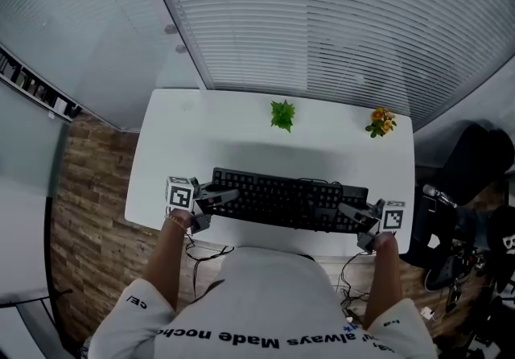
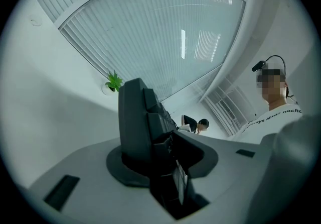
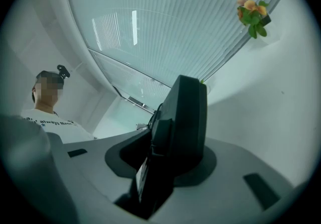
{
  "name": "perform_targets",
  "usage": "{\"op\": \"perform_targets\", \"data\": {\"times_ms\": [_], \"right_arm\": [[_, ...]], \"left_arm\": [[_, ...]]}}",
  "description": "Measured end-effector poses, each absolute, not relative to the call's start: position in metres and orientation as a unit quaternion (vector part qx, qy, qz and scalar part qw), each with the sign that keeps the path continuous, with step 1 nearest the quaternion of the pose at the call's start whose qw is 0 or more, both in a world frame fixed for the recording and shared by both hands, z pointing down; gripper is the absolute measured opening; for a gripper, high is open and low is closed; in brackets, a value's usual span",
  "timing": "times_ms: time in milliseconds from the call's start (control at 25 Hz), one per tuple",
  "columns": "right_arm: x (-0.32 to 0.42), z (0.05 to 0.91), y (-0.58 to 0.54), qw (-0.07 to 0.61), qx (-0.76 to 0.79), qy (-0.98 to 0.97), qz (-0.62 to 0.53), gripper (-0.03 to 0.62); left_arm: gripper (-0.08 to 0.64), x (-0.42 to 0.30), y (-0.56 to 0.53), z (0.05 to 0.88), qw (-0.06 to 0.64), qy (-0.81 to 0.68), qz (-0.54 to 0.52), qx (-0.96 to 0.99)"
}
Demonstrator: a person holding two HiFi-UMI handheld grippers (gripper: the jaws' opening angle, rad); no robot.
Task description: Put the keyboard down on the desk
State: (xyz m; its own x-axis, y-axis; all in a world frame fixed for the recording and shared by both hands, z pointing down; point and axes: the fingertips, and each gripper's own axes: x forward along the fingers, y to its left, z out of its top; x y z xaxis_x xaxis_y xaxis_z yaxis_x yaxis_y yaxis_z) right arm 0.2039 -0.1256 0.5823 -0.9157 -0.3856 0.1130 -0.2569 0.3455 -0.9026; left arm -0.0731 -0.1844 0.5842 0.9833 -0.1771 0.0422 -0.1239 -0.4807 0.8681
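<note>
While the keyboard [image 1: 286, 200] spans the near edge of the white worktop [image 1: 241, 128], left hand-held gripper [image 1: 219, 199] and right hand-held gripper [image 1: 352, 213] each clamp one end.

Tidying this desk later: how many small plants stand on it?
2. A green plant at the desk's back edge, near the middle; an orange-flowered plant at its back right corner. None looks hidden.
</note>
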Motion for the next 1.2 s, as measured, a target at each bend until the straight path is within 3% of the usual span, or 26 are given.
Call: {"op": "perform_targets", "data": {"times_ms": [240, 640, 1200], "right_arm": [[0.213, 0.610, -0.138, 0.038, -0.237, 0.804, -0.544, 0.193], [0.217, 0.645, -0.154, -0.019, -0.318, 0.793, -0.519, 0.273], [0.231, 0.696, -0.163, -0.086, -0.400, 0.738, -0.536, 0.335]], "left_arm": [[0.157, -0.069, -0.190, 0.604, 0.520, -0.115, -0.016, 0.846], [0.240, -0.077, -0.206, 0.642, 0.494, -0.186, 0.012, 0.849], [0.295, -0.078, -0.223, 0.681, 0.467, -0.248, 0.053, 0.847]]}}
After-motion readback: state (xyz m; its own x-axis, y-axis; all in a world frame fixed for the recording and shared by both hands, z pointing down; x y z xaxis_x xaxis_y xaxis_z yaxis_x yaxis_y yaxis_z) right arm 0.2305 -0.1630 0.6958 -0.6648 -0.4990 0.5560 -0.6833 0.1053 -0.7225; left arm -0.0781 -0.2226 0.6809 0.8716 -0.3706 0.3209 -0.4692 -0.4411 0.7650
